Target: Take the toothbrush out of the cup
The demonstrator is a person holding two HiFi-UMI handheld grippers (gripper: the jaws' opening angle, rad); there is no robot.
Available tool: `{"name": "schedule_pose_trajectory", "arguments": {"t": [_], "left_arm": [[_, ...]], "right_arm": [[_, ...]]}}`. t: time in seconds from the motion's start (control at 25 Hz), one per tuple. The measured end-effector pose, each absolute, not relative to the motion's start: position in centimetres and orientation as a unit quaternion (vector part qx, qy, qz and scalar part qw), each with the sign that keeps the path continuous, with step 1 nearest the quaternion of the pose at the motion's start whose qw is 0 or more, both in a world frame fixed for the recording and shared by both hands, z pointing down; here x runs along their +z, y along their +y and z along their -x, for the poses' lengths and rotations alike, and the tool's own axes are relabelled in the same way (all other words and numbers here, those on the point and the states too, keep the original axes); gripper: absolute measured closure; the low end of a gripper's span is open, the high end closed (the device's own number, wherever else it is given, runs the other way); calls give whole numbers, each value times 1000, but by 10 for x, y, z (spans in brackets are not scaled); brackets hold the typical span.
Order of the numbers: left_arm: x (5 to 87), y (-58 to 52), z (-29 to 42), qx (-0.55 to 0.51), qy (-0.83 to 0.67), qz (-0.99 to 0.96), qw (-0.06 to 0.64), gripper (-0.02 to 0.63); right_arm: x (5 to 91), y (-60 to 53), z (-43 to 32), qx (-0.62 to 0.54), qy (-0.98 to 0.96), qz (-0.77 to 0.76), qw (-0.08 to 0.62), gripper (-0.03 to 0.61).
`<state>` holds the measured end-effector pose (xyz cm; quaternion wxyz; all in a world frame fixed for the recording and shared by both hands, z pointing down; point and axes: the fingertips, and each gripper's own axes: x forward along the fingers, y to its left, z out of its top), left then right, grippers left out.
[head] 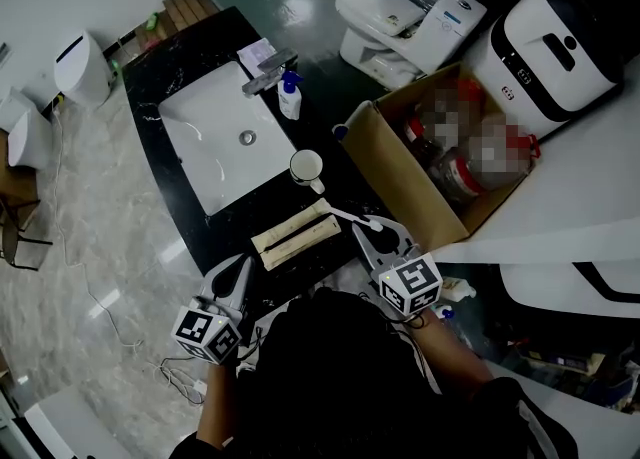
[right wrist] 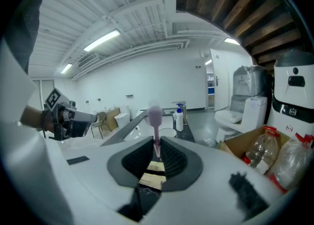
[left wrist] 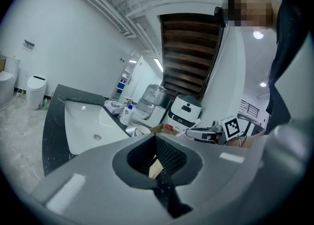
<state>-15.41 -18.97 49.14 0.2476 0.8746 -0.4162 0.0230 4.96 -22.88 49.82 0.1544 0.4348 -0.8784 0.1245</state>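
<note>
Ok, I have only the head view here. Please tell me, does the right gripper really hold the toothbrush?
Observer: Yes. In the right gripper view, the right gripper has its jaws shut on the handle of the toothbrush.
Operator: Which end points away from the jaws?
Observer: The pinkish brush head; it stands up beyond the jaws.
Operator: And the left gripper?
Observer: In its own view, the left gripper has its jaws together with nothing between them.

The white cup (head: 306, 166) stands on the black worktop (head: 200, 47), just beside the sink (head: 215, 137) and near the cardboard box (head: 395, 182). On the person's side of the cup, the right tool (head: 366, 229) grips the toothbrush (head: 345, 215) beside a pale rolled mat (head: 295, 234). The left tool (head: 243, 269) hangs farther from the cup.
</note>
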Motion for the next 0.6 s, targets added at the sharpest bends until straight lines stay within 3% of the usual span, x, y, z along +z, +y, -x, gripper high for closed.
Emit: {"name": "schedule_pose_trajectory", "arguments": {"t": [0.6], "left_arm": [[487, -188, 135, 23, -417, -874, 248, 607]], "right_arm": [[527, -197, -51, 118, -890, -393, 198, 525]]}}
